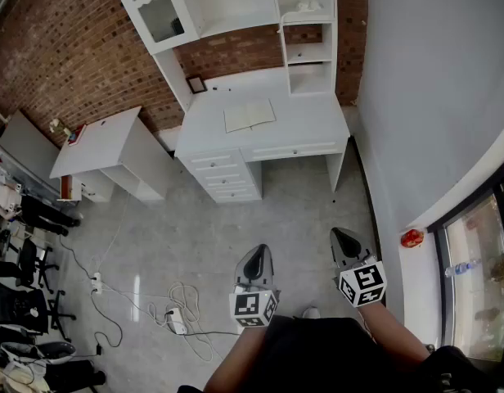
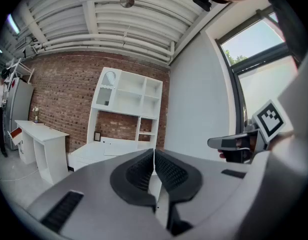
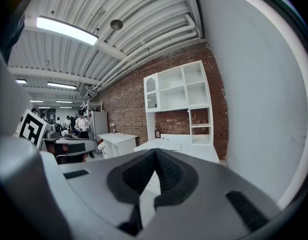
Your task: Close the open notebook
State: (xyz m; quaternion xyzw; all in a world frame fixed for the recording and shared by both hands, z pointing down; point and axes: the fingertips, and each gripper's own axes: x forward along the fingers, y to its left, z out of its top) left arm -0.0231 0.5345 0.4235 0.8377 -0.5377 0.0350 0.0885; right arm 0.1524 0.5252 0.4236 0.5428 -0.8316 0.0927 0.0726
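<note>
On the white desk (image 1: 317, 123), about midway between its side edges, the notebook (image 1: 249, 115) lies open and flat. You hold both claws over the floor (image 1: 301, 207), well apart from the desk. Your left gripper (image 1: 256, 256) and right gripper (image 1: 344, 240) each have jaws pressed together, gripping nothing.

The head view looks steeply down from high above the floor (image 1: 301, 211), well back from the white desk (image 1: 305, 121) by the brick wall (image 1: 72, 47). The cameras on the left gripper (image 1: 256, 256) and right gripper (image 1: 344, 237) sit behind the jaws, facing nearly level at that same distant desk, each catching the other gripper at its edge
</note>
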